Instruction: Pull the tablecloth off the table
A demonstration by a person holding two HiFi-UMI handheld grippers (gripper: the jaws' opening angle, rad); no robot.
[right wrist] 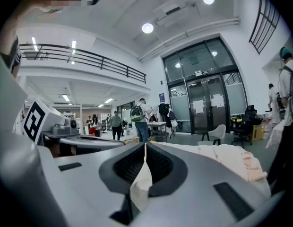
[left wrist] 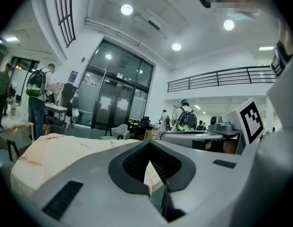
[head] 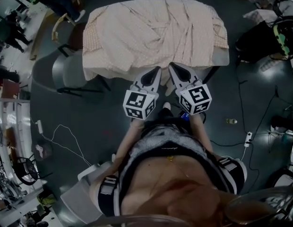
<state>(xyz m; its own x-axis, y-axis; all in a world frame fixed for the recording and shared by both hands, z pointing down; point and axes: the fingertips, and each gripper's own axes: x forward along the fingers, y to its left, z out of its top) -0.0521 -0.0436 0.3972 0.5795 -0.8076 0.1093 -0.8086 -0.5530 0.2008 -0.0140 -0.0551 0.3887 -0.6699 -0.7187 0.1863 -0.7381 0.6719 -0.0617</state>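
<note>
Tablecloth [head: 156,32]: pale checked fabric draped over the tabletop [head: 222,57] at 12 o'clock in the head view. It is rumpled, with creases converging on its 6 o'clock edge. A grey corner of the tabletop shows bare at the cloth's 4 o'clock.

Grip state: the left hand-held gripper [head: 158,70] and the right hand-held gripper [head: 170,66] sit side by side at that 6 o'clock edge. Both have their jaws closed hard on a pinch of the hem. Each gripper view shows a strip of fabric clamped between the ribbed pads.

Step in hand, as judged: drawing the cloth toward the person at 6 o'clock. Most of it lies on the tabletop, so the pull is at an early stage.

Recommended practice:
1. Hold both jaws fully closed; the clamped strips are thin and could slip under load.
2. Pull both grippers at an equal rate, low and level, so that the fabric slides and does not lift.
3. Expect the cloth to gather at the centre, since the grips are close together. The corners at 10 and 2 o'clock will trail and may catch on the tabletop corners.
4. Watch the chair [head: 66,72] at the tabletop's 9 o'clock; the overhang hangs near it.
5. Mind the cables [head: 66,141] on the floor when stepping back.
</note>
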